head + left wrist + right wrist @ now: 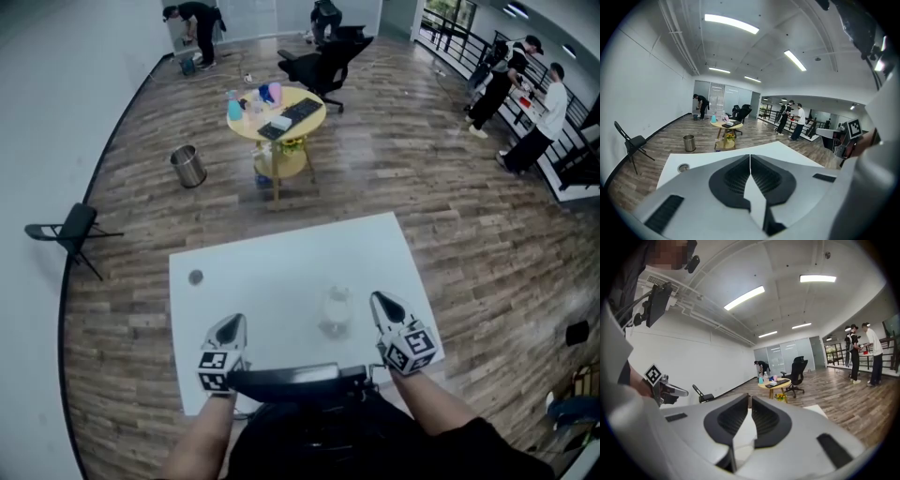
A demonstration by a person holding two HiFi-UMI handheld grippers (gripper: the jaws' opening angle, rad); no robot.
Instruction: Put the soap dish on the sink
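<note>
Right tool seems closed on nothing

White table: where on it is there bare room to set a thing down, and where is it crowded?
The far half of the table is bare, from the round hole at the left to the right edge. The strip between hole and dish is free too. The near edge is crowded: left hand-held gripper, dish, right hand-held gripper.
</note>
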